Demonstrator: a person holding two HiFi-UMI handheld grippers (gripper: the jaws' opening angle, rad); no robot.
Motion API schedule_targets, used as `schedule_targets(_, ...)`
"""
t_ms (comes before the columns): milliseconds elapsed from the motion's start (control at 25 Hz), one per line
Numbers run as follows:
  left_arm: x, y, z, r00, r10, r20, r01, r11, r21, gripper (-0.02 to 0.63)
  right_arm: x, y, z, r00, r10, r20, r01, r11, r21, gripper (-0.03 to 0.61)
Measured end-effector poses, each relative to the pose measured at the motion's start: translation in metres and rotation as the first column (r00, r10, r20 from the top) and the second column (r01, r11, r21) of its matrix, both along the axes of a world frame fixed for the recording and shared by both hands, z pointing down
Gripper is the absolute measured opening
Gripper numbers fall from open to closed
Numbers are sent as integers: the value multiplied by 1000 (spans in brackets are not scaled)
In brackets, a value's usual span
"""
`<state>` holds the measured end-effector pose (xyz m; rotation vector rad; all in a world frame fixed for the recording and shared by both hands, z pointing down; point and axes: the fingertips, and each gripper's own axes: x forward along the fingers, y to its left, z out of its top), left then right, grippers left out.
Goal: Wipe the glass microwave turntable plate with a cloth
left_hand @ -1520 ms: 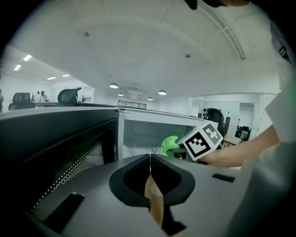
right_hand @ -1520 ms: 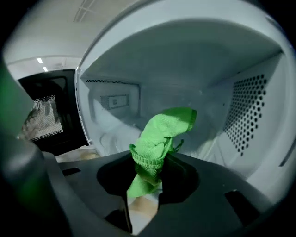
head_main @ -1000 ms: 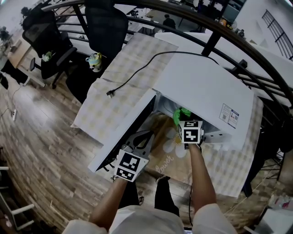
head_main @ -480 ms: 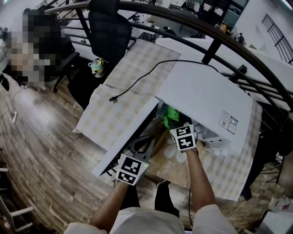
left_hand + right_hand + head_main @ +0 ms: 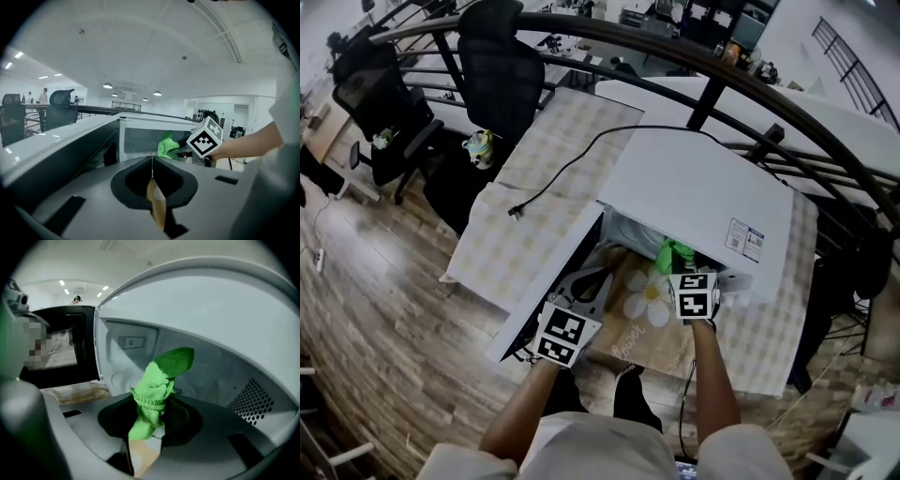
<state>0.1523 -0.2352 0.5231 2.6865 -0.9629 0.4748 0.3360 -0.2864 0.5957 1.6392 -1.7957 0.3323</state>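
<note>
My right gripper (image 5: 149, 405) is shut on a bright green cloth (image 5: 156, 383), whose bunched end sticks up past the jaws inside the white microwave's cavity (image 5: 220, 376). From the head view, that gripper (image 5: 682, 268) reaches into the microwave's (image 5: 694, 192) open mouth with the cloth (image 5: 675, 254). No view shows the glass turntable plate; the gripper body hides the cavity floor. My left gripper (image 5: 592, 279) hovers by the open door (image 5: 546, 286), jaws shut on nothing (image 5: 151, 161).
The microwave stands on a table with a checked cloth (image 5: 539, 192); its black power cord (image 5: 572, 164) lies unplugged across it. A brown mat with a white flower (image 5: 649, 298) lies before the opening. Office chairs (image 5: 492, 66) and a curved railing (image 5: 750, 80) stand beyond.
The right gripper swung left with the green cloth in the microwave's mouth, then back to the right. The left gripper stayed by the door.
</note>
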Motion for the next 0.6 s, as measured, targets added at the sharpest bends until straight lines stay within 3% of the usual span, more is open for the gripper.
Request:
schedule_targets(200,2,-2,9,1000,17,7,-17,1000,-16,20,8,-6,39,995,68,-70,-76,990,-120,141)
schedule_targets(320,1,-1,17,1000,22,16,-22,999,-25,20,8,-15,47,994,70,-84,-81,989,-127,140)
schedule_targets(600,2,1,25,1000,28,9,-27,999,-46,20,-32,-29,46,998,-23,62,30,993,-116,140)
